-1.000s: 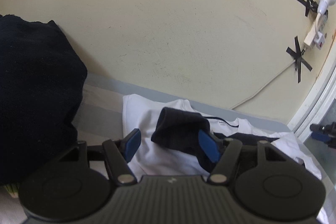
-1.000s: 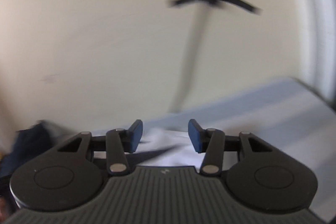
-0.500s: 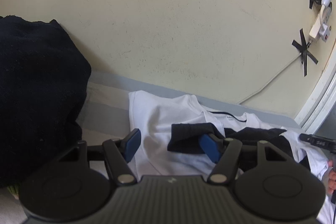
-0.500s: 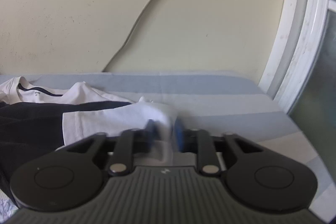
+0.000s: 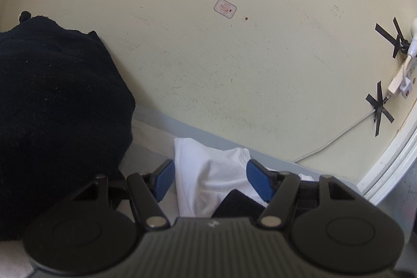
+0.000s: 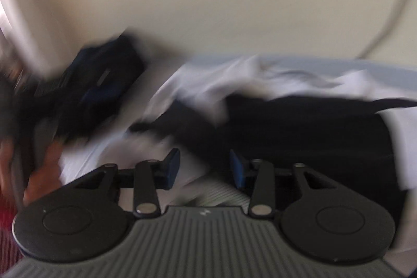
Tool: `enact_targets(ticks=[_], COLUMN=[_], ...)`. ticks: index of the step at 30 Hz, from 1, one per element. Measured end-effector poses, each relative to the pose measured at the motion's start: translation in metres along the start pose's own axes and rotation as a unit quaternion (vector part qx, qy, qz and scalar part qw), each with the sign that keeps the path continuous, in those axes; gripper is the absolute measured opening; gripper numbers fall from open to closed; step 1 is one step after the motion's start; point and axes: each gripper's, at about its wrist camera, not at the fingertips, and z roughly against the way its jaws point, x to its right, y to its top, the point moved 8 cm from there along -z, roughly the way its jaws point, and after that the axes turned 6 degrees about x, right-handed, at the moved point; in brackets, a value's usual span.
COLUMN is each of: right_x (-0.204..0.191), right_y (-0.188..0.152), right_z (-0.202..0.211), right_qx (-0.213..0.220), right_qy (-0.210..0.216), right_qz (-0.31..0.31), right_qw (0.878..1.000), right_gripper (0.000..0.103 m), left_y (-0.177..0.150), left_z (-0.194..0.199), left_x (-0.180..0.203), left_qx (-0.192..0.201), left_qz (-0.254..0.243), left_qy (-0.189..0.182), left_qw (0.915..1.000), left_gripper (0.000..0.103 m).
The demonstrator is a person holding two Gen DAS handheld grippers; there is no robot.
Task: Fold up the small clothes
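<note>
A small white shirt with black panels [image 5: 208, 173] lies on the striped bed sheet [image 5: 148, 147] against the wall. My left gripper [image 5: 211, 180] is open, its blue pads on either side of the shirt's white upper part, holding nothing. In the blurred right wrist view the same shirt [image 6: 286, 108] lies spread out, white with a wide black band. My right gripper [image 6: 204, 168] is open and empty just above the shirt's near edge.
A large dark blanket heap [image 5: 52, 108] fills the left of the bed. A cream wall [image 5: 234, 69] stands behind, with a taped cable [image 5: 338, 137] and power strip [image 5: 401, 80] at right. A white window frame [image 5: 391, 168] is at far right. Dark clothes [image 6: 104, 85] lie left of the shirt.
My right gripper, shut on a white shirt edge half a second ago, has opened and swung left over the shirt. My left gripper moved closer to the shirt and stayed open.
</note>
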Motion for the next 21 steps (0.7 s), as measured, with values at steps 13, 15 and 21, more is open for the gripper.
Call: enact_targets(ticks=[13, 15, 21], right_x=[0.084, 0.104, 0.154], right_y=[-0.001, -0.003, -0.044], right_z=[0.164, 0.177, 0.133], right_qx=[0.161, 0.176, 0.054], right_qy=[-0.161, -0.186, -0.246], right_qz=[-0.053, -0.072, -0.085], right_qw=[0.972, 0.964, 0.964], right_gripper=[0.044, 0.043, 0.035], left_y=[-0.04, -0.049, -0.055], left_z=[-0.022, -0.028, -0.025], left_x=[0.029, 0.031, 0.036], left_qx=[-0.049, -0.061, -0.06], left_qz=[-0.124, -0.16, -0.195], left_qy=[0.018, 0.042, 0.055], left_qw=[0.9909, 0.9844, 0.9773], left_gripper=[0.062, 0.062, 0.062])
